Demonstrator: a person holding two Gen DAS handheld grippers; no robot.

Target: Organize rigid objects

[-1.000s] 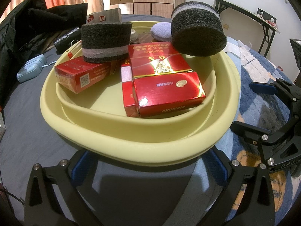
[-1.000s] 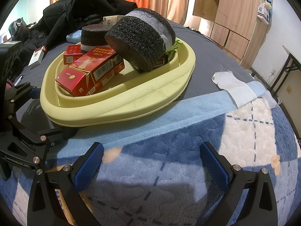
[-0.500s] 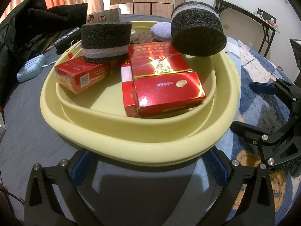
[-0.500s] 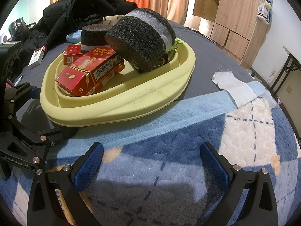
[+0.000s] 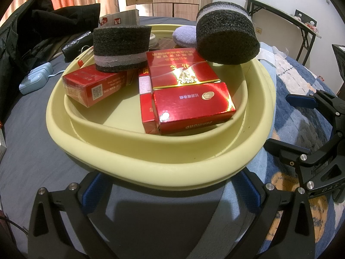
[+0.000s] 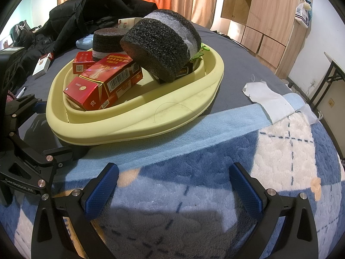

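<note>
Left gripper spread wide, holding nothing, at the near rim of the yellow basin. Right gripper likewise released over the plush blanket. Inside the basin: red cigarette boxes, then two black foam cylinders.

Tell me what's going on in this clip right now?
Nothing is being handled. Both tools are open and empty: the left tool sits at the near rim of the yellow basin, the right tool over the blanket beside it. The basin holds red boxes and two foam blocks, one leaning on the rim.
</note>
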